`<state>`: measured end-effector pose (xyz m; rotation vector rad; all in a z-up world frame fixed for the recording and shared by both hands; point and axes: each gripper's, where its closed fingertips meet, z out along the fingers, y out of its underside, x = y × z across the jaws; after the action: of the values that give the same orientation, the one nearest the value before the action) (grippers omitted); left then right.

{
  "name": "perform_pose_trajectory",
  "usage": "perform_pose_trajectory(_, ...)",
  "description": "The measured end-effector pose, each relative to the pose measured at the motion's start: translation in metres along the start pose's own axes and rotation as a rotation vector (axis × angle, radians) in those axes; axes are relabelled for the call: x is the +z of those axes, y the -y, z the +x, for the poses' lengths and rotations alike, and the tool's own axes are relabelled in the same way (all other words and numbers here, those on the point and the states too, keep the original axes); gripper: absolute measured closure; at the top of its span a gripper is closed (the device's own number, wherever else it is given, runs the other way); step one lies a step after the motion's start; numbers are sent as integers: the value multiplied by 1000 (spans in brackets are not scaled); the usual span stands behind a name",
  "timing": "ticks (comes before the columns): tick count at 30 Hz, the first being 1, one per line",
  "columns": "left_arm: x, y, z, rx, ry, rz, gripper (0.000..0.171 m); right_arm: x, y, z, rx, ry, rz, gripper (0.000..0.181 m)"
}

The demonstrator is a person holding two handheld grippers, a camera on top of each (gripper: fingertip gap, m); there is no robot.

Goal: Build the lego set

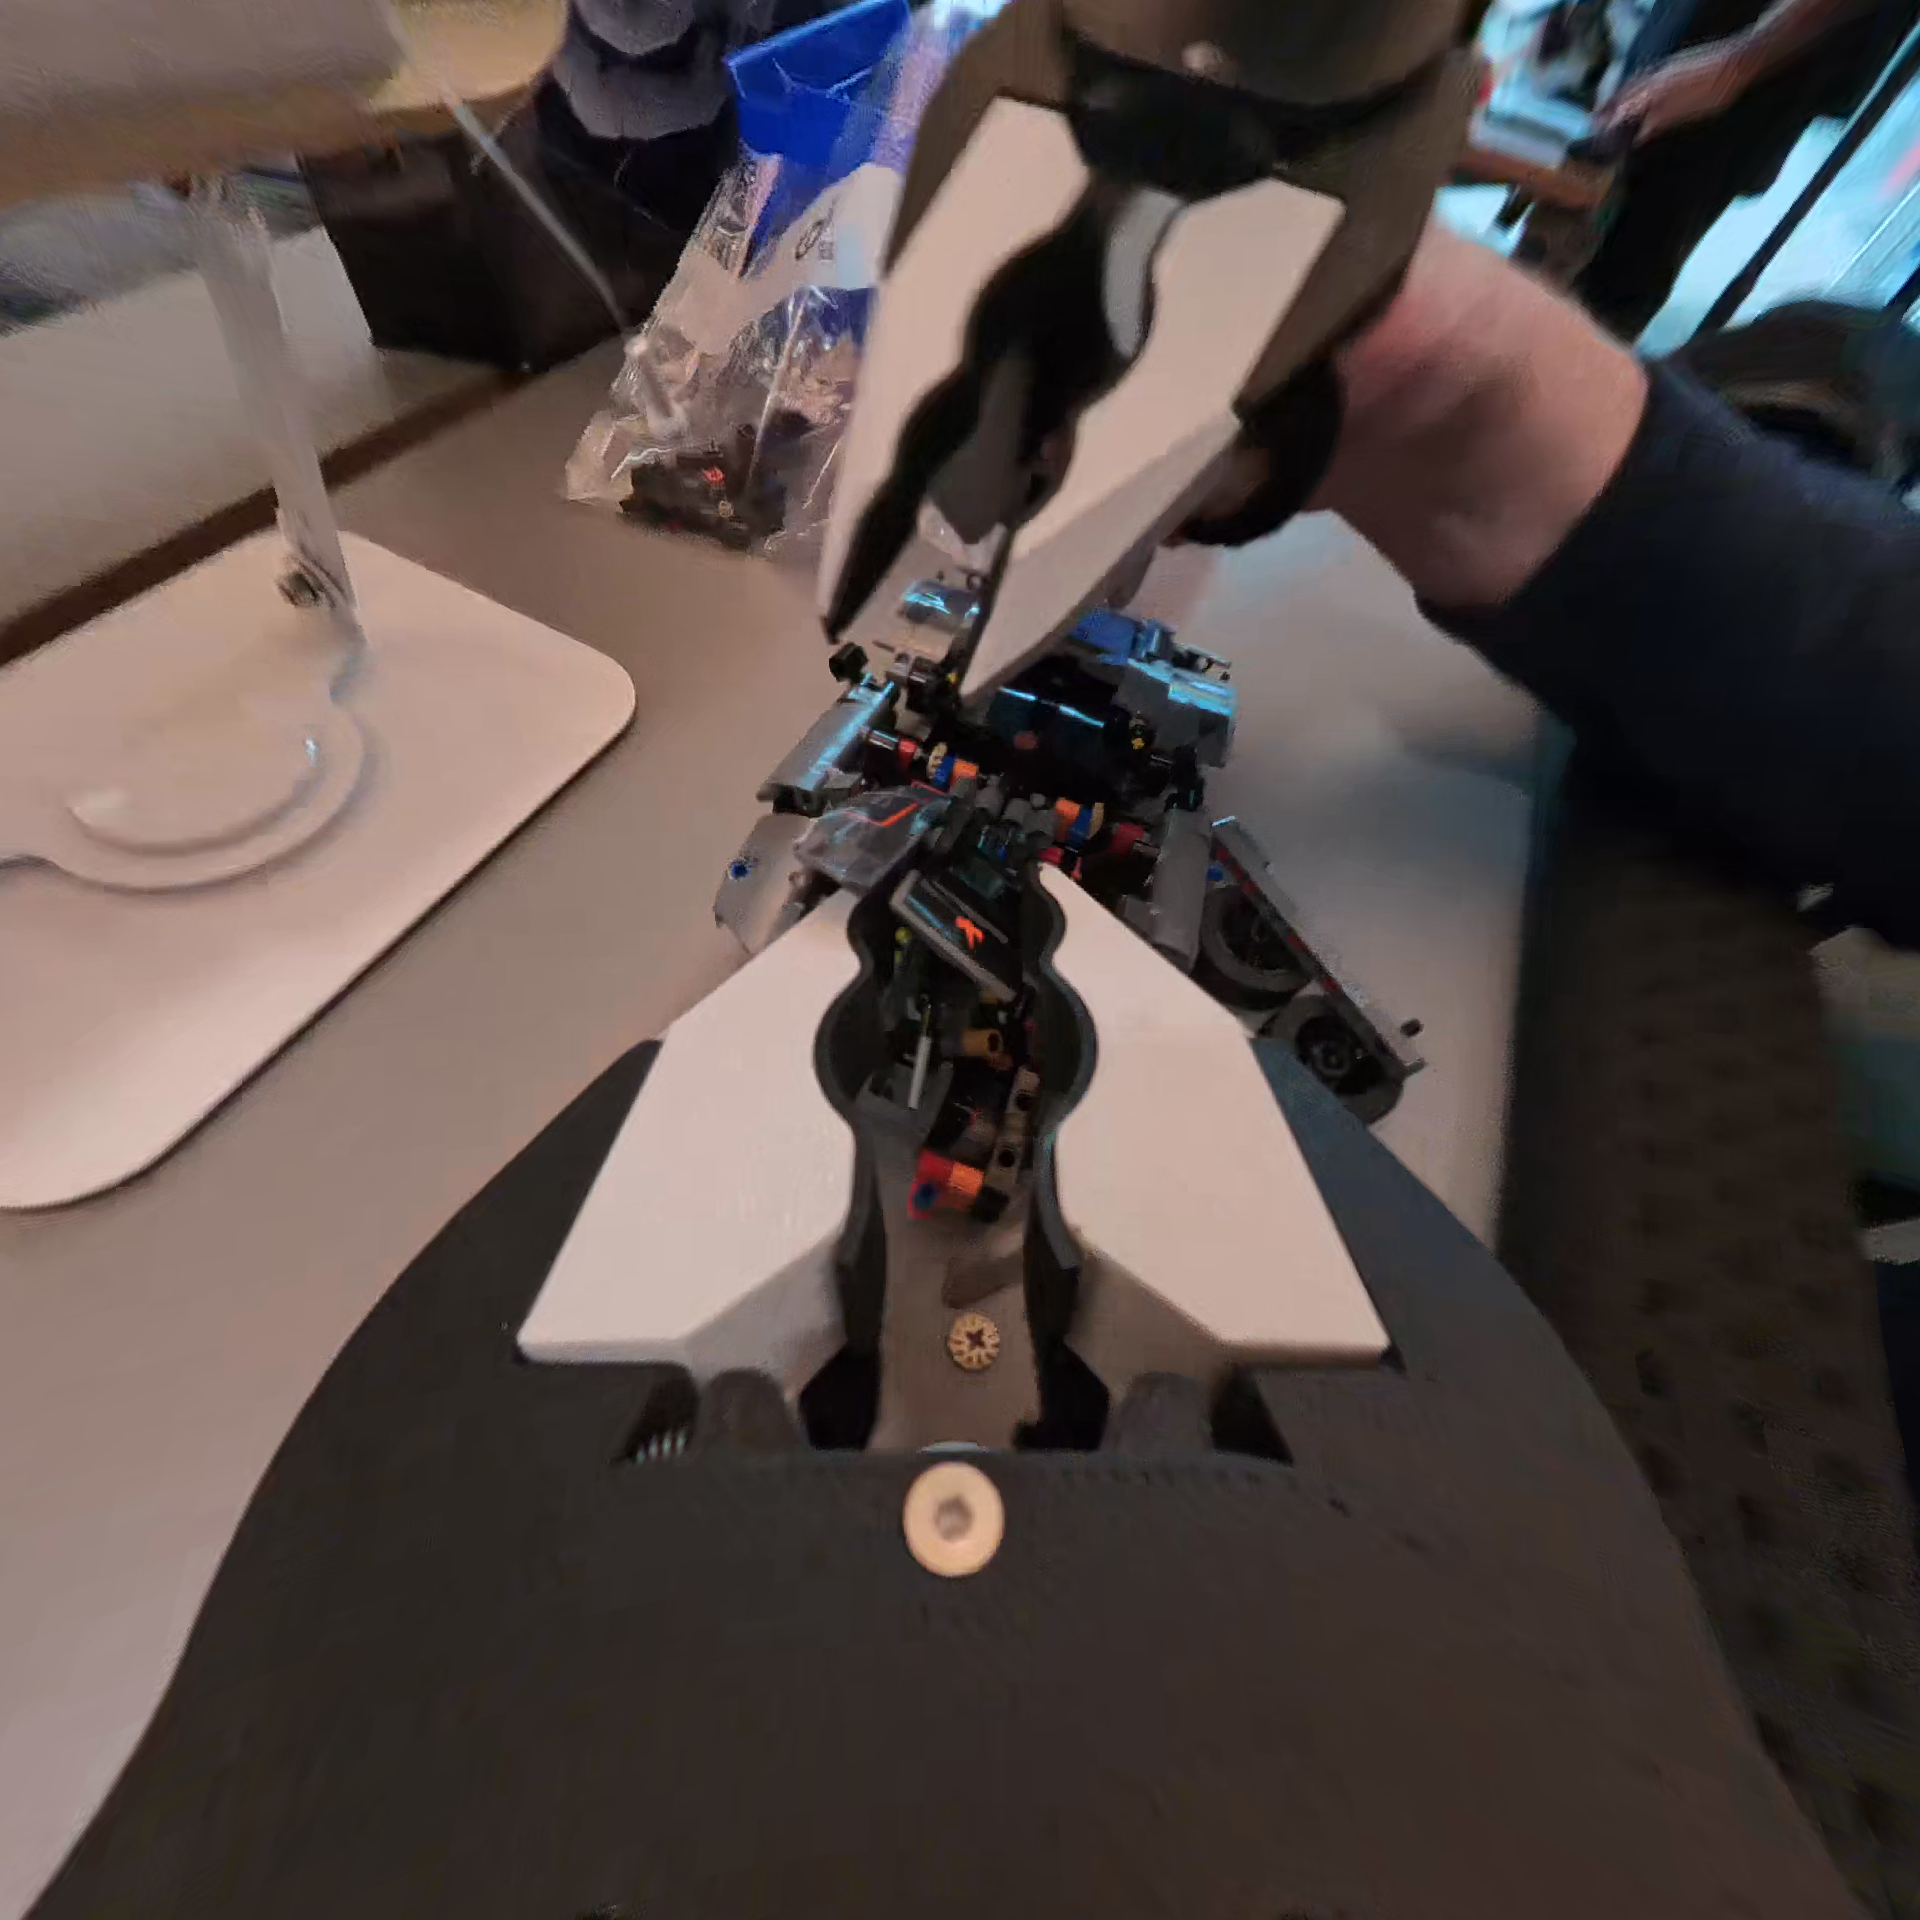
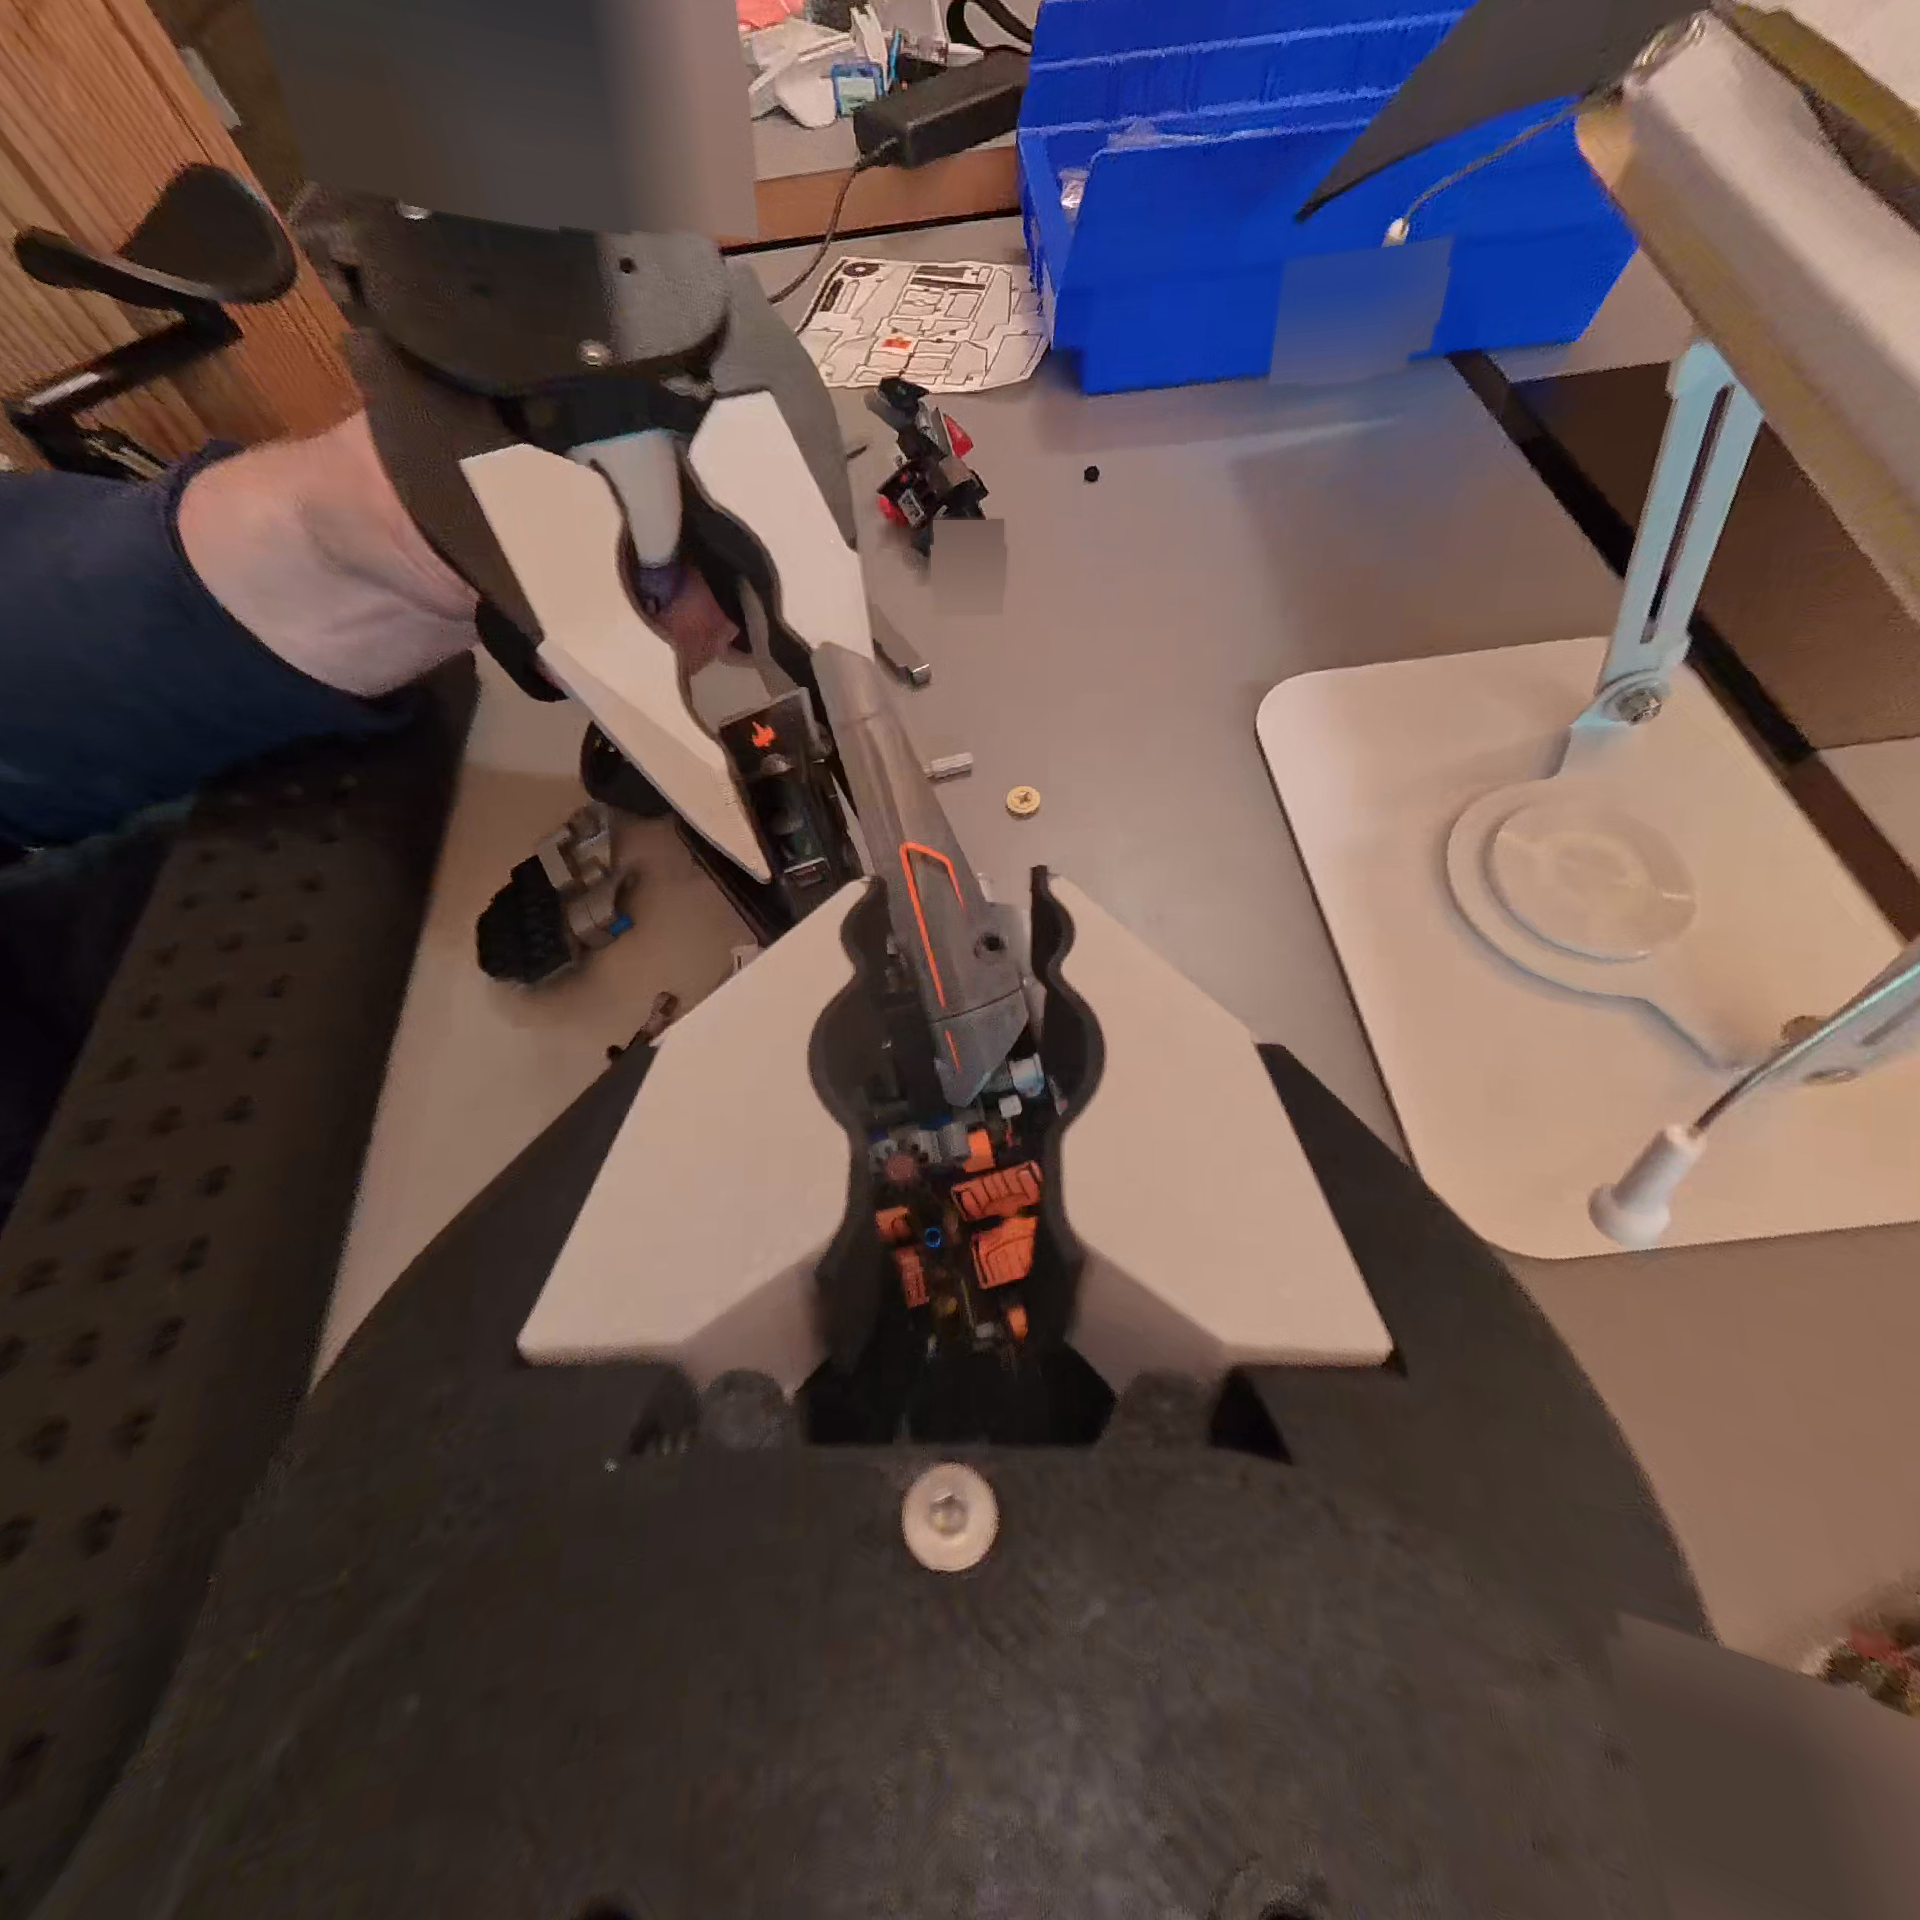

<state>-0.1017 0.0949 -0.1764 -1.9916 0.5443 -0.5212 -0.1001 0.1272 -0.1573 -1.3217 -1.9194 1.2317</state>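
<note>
The lego car point(image 1: 1091, 717), grey and black with orange and red pins, is held over the grey table point(image 1: 582, 935). My left gripper point(image 1: 945, 894) is shut on one end of it, with a dark panel bearing an orange mark between the pads. My right gripper point(image 1: 904, 655) comes down from the top onto the far end, with a hand behind it. In the right wrist view my right gripper point(image 2: 951, 883) is shut on the car point(image 2: 935, 935), over a grey panel with an orange stripe. The left gripper point(image 2: 810, 769) grips it from the upper left.
A white stand base point(image 2: 1558, 935) sits right, also seen left in the left wrist view point(image 1: 260, 831). A bag of parts point(image 1: 717, 416), a blue bin point(image 2: 1299, 187), a sticker sheet point(image 2: 925, 322), a small red-and-black assembly point(image 2: 925, 468), a wheel assembly point(image 2: 551, 914) and a tan gear point(image 2: 1023, 800) lie about. About 25 centimeters separates my left fingertips from the small red-and-black assembly point(image 2: 925, 468).
</note>
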Motion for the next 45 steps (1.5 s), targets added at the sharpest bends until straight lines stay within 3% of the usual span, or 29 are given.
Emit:
perform_pose_trajectory(3,0,5,11,209,50,-12,151,-2,-2,-14,15,107,-6,152)
perform_pose_trajectory(6,-2,12,26,326,35,22,151,5,-4,-17,0,116,-34,155)
perform_pose_trajectory(12,-1,7,29,405,52,12,151,11,0,-36,-106,149,-40,163)
perform_pose_trajectory(16,1,3,27,397,64,-8,150,15,-5,-31,-127,97,-78,159)
perform_pose_trajectory(20,3,-2,19,290,51,-9,151,26,-9,-24,-223,-23,-132,174)
perform_pose_trajectory(28,2,-8,2,128,79,-25,153,37,-7,-9,-256,-164,-160,180)
perform_pose_trajectory(33,-2,-9,0,107,37,-3,152,30,-6,-7,-117,-93,-107,176)
perform_pose_trajectory(40,-2,-11,8,108,-25,5,152,17,-40,1,-60,-22,-239,154)
perform_pose_trajectory(45,-3,-13,8,50,-55,7,151,20,-41,-4,-94,-4,-243,162)
